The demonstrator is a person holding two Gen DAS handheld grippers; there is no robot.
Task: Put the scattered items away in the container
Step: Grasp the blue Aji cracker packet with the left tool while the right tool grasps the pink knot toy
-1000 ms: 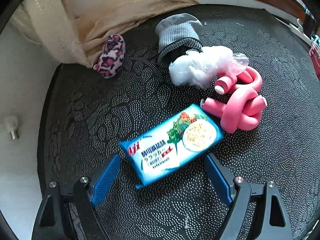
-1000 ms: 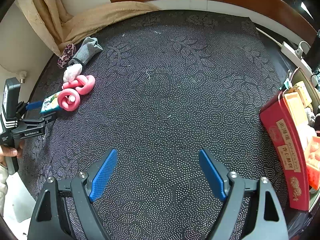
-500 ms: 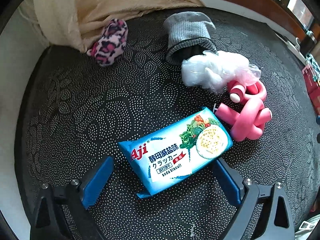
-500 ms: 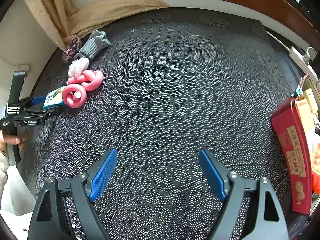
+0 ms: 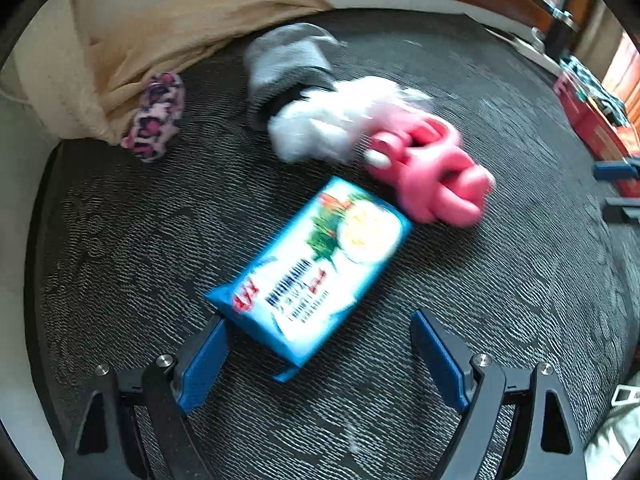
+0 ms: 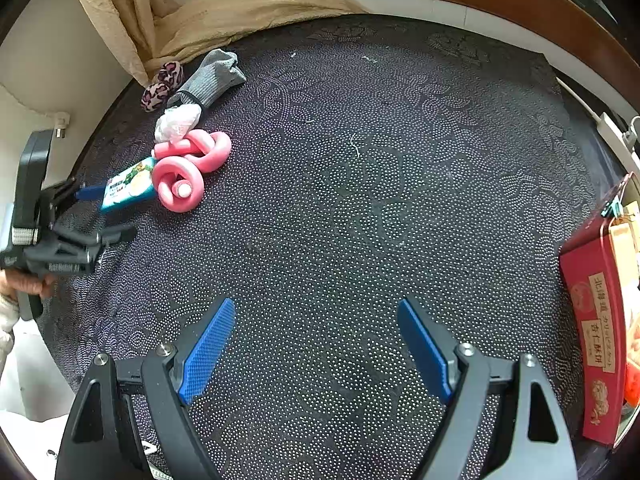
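Note:
A blue soda-biscuit packet point(image 5: 316, 276) lies on the dark patterned tablecloth point(image 5: 120, 240), its near end between the blue pads of my open left gripper point(image 5: 320, 344); the left pad point(image 5: 204, 364) is close to its corner. Behind it lie a knotted pink foam tube point(image 5: 432, 176), a white plastic bag point(image 5: 336, 120), a grey sock point(image 5: 288, 60) and a leopard-print scrunchie point(image 5: 156, 116). The right wrist view shows the same group at far left: packet point(image 6: 128, 190), pink tube point(image 6: 188, 168). My right gripper point(image 6: 316, 344) hangs open over bare cloth. A red container point(image 6: 596, 320) sits at the right edge.
A beige curtain point(image 6: 224, 12) drapes onto the table's far left. A white power strip point(image 6: 616, 132) lies at the right rim. A hand point(image 6: 24, 280) holds the left gripper at the table's left edge. The cloth between both grippers is bare.
The left gripper has swung, so the packet now sits tilted more steeply and nearer its left pad; the view is motion-blurred. The right gripper's view shifted slightly leftward.

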